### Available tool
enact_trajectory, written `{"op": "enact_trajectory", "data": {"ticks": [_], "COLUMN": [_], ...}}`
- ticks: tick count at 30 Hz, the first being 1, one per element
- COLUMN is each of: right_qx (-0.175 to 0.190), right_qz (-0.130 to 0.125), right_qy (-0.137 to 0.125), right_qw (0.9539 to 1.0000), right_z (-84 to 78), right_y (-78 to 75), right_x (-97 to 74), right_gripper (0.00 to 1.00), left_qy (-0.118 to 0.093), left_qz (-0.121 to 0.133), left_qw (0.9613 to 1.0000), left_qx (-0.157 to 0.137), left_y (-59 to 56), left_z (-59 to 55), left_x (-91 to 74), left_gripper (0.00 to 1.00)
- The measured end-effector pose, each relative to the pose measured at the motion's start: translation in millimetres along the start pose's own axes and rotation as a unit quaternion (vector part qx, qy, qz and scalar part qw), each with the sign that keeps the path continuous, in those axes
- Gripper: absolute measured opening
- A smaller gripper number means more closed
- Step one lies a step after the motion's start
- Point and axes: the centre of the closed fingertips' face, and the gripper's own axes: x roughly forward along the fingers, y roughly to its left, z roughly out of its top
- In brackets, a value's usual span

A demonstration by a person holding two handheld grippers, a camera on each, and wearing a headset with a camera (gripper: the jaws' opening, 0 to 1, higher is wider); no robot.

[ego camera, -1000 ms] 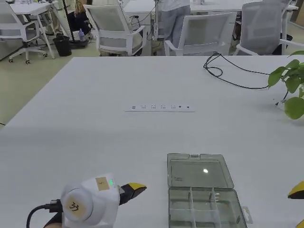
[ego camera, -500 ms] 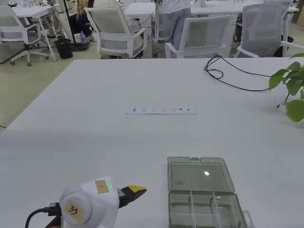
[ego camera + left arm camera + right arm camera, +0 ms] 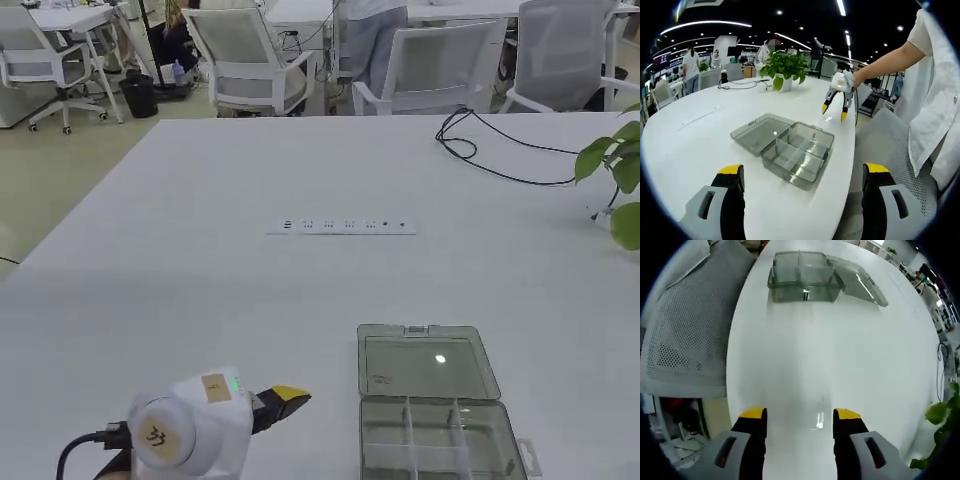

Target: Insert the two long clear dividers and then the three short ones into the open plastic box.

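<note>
The open clear grey plastic box (image 3: 440, 445) lies at the table's near edge with its lid (image 3: 430, 360) folded flat behind it. Clear dividers stand inside the base, splitting it into several cells. My left gripper (image 3: 283, 400) hovers left of the box, open and empty. In the left gripper view its wide-apart jaws (image 3: 803, 170) frame the box (image 3: 790, 147). Beyond the box a hand holds my right gripper (image 3: 834, 112) above the table's edge, open. In the right gripper view the jaws (image 3: 800, 414) hold nothing, and the box (image 3: 805, 275) lies well ahead.
A potted plant (image 3: 620, 190) stands at the right edge, with a black cable (image 3: 500, 150) behind it. A row of flush sockets (image 3: 345, 226) crosses mid-table. White office chairs (image 3: 245, 70) line the far side. A grey mesh chair (image 3: 685, 330) sits by the near edge.
The right gripper's yellow tip, at the head view's right edge one second ago, has left that view. The head camera has shifted slightly. The left gripper and the box stay put.
</note>
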Motion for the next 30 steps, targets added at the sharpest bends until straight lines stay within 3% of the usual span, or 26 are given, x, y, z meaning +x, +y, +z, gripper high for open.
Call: {"op": "enact_trajectory", "data": {"ticks": [5, 17, 24, 30], "right_qx": [-0.014, 0.004, 0.003, 0.004], "right_qz": [0.003, 0.005, 0.005, 0.003], "right_qy": [0.022, 0.008, 0.008, 0.010], "right_qw": [0.9997, 0.9999, 1.0000, 0.9999], "right_z": [-9.3, -8.0, -8.2, -8.0], "right_y": [0.5, -1.1, -2.2, -2.4], "right_x": [7.3, 5.0, 3.7, 3.9], "right_gripper": [0.51, 0.44, 0.33, 0.33], "left_qy": [0.002, 0.001, 0.000, 0.001], "left_qz": [0.000, -0.003, -0.003, -0.002], "left_qw": [1.0000, 1.0000, 1.0000, 1.0000], "left_qx": [-0.001, -0.002, -0.002, -0.003], "left_y": [0.6, -0.4, -0.4, -0.9], "left_z": [-1.8, -1.7, -1.7, -3.3], "left_x": [-1.3, 0.9, 0.5, -0.9], "left_gripper": [1.00, 1.00, 1.00, 1.00]}}
